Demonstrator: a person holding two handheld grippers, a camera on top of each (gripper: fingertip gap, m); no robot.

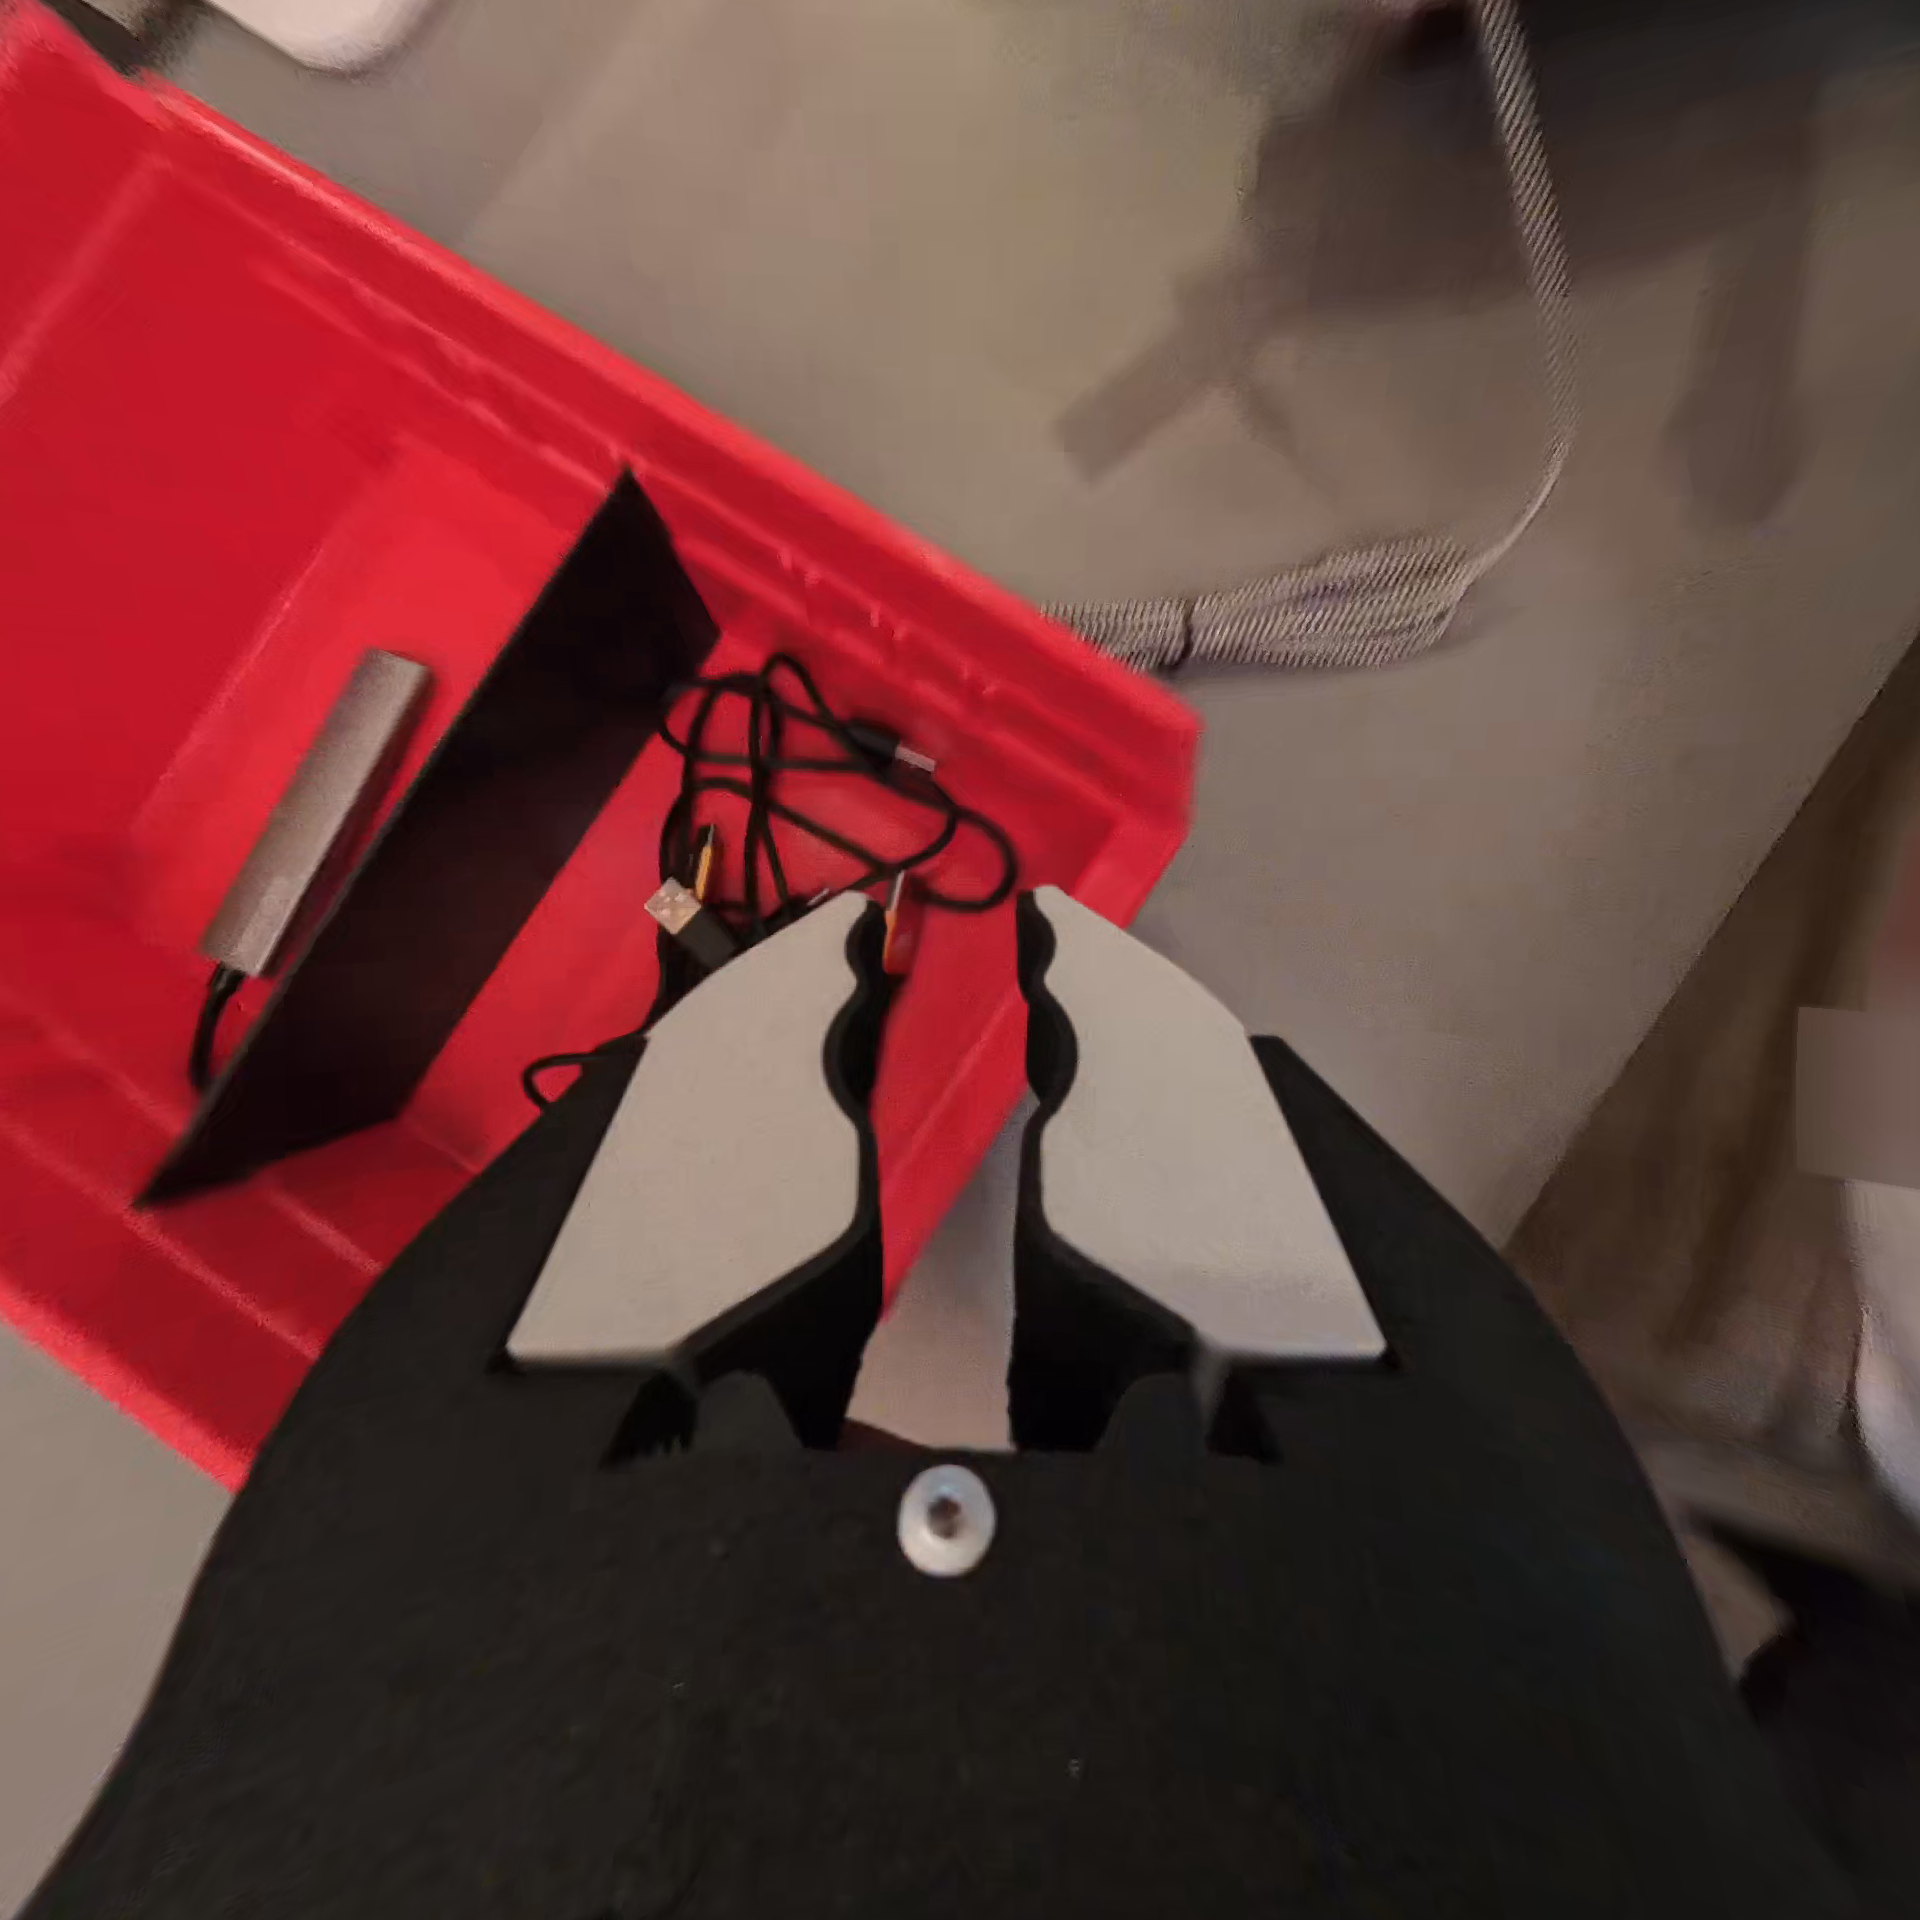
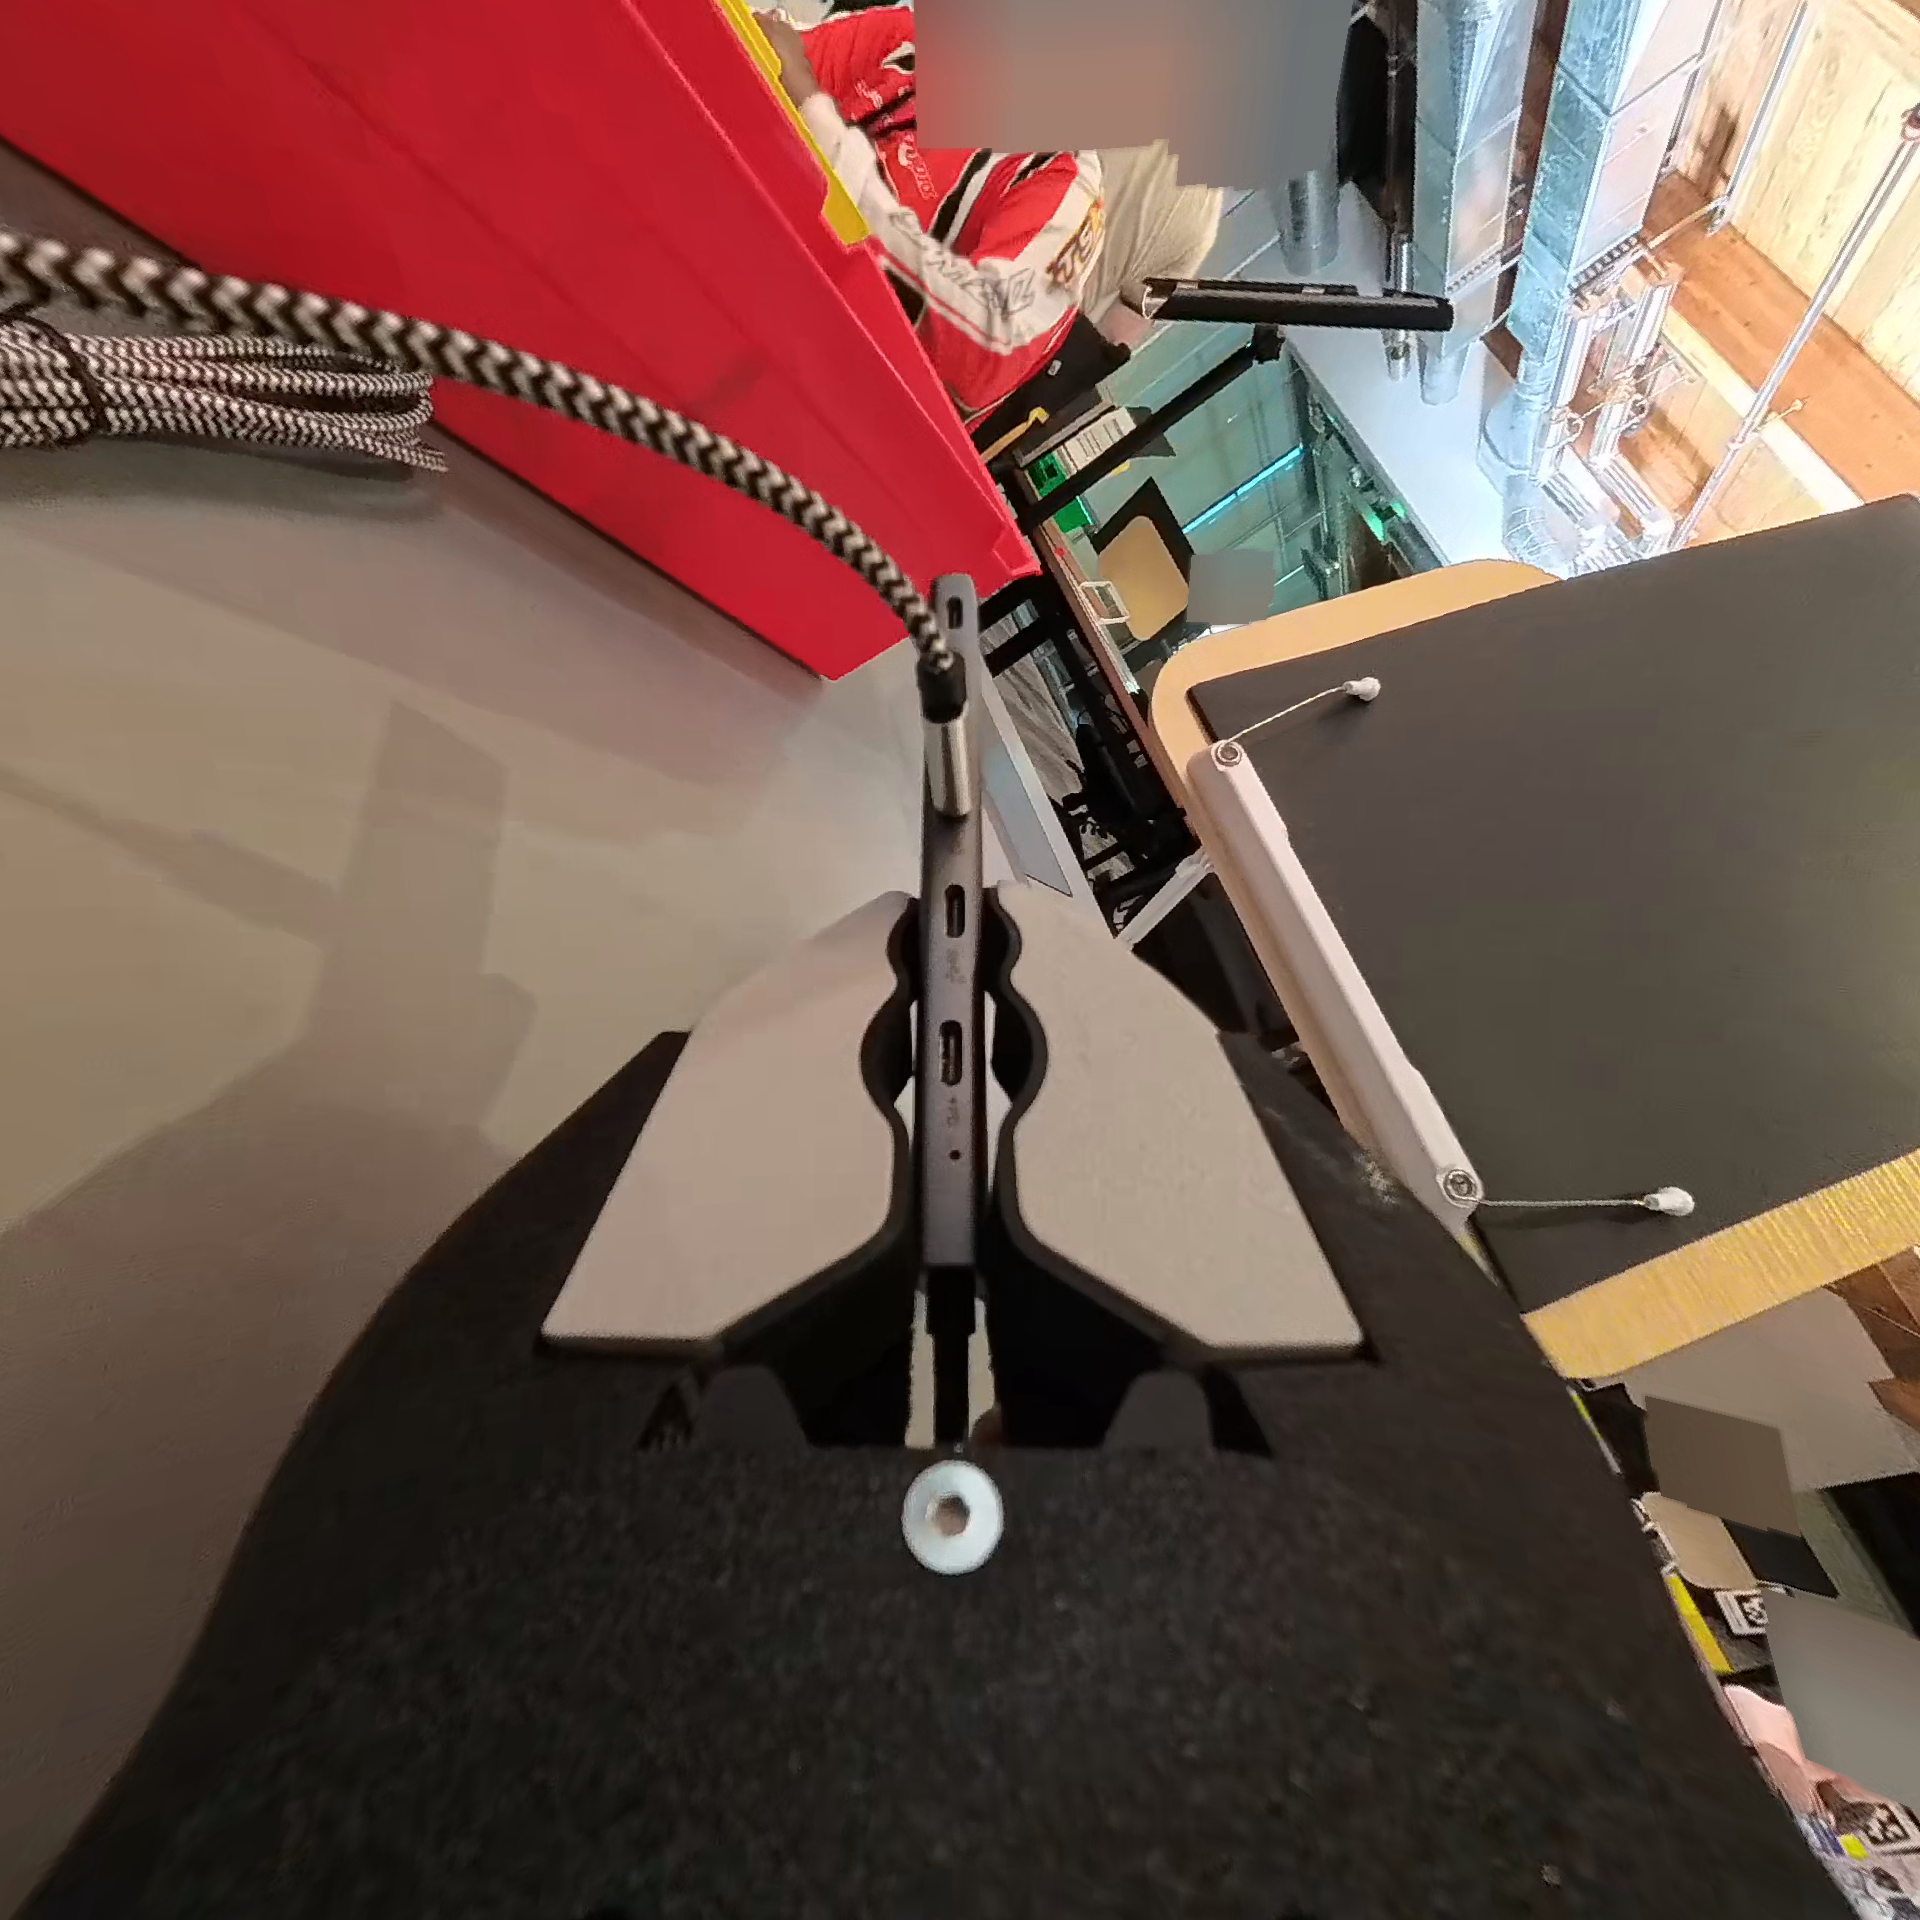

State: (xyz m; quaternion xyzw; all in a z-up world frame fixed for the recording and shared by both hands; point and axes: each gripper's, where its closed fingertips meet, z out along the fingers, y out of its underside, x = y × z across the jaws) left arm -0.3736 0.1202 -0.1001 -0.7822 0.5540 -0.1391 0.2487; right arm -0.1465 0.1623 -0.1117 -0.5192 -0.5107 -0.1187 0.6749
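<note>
Right gripper (image 2: 951, 904) clamped on a slim grey hub (image 2: 948, 1081), braided cable (image 2: 665, 436) plugged into its far end; left gripper (image 1: 945, 914), jaws apart and empty, above a red bin (image 1: 312, 343) whose black divider (image 1: 457, 842) separates another grey hub (image 1: 322, 800) from tangled black cables (image 1: 821, 800); no further progress shows
</note>
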